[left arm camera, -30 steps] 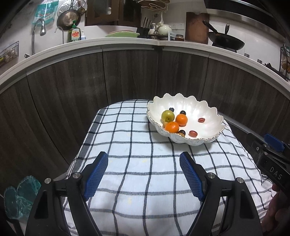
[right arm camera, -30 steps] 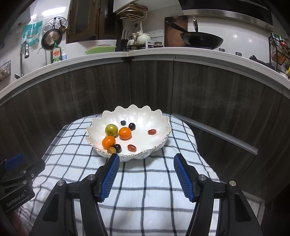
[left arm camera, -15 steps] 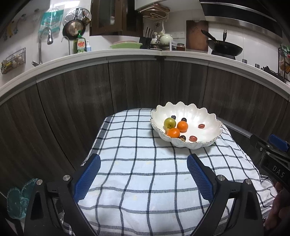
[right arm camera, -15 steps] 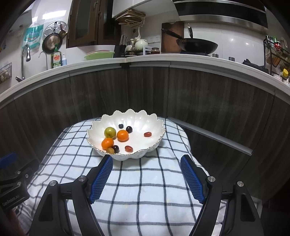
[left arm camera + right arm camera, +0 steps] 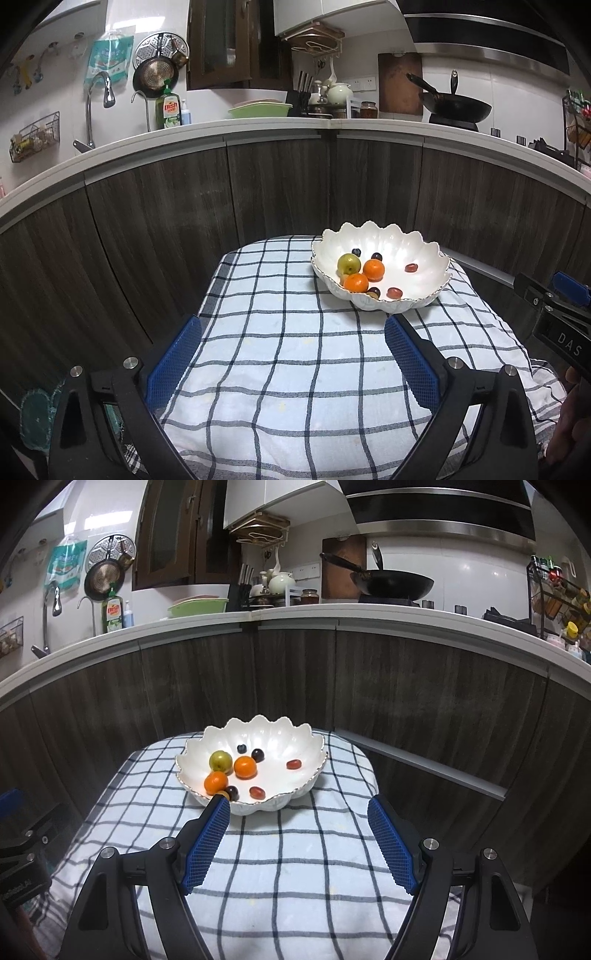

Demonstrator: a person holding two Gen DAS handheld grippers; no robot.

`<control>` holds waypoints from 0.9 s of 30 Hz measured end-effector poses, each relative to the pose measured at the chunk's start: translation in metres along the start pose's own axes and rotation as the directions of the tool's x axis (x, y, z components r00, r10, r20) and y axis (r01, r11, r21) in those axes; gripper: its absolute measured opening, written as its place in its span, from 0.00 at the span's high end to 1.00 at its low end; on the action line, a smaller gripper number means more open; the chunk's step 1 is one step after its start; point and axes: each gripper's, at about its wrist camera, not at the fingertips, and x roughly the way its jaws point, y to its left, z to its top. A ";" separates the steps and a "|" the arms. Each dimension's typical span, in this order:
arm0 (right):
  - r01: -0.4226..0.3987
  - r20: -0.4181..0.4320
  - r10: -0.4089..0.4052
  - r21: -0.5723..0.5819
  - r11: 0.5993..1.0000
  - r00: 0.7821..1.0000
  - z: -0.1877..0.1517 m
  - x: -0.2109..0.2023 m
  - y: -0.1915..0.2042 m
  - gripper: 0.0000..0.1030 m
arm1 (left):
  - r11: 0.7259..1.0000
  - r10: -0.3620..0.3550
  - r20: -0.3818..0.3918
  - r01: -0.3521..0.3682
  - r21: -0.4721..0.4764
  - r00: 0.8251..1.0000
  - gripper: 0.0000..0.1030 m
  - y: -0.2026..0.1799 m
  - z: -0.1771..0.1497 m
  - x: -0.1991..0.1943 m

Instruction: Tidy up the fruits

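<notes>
The scalloped white ceramic bowl [image 5: 255,764] holding the small oranges, green fruit and dark berries sits ahead of both empty grippers on the checked cloth, nearer the released right gripper [image 5: 297,814] than the left gripper [image 5: 291,334], whose jaws are opening.

Worktop's wrapped in a blue-checked white cloth [image 5: 295,354], with a scalloped white bowl [image 5: 413,240] sitting on the cloth's far right corner.
</notes>
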 end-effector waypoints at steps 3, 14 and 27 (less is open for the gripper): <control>0.000 0.007 0.000 0.000 1.000 1.000 0.000 -0.002 0.000 0.24 | 1.000 -0.002 -0.001 0.002 -0.002 1.000 0.02 0.000 0.000 -0.001; -0.002 0.008 0.002 0.004 1.000 1.000 0.001 -0.003 0.000 0.24 | 1.000 0.000 0.003 0.000 -0.001 1.000 0.02 0.000 0.000 -0.002; -0.003 0.003 0.003 0.018 1.000 1.000 0.002 -0.005 -0.001 0.24 | 1.000 0.000 0.010 0.000 0.002 1.000 0.02 -0.002 0.003 -0.005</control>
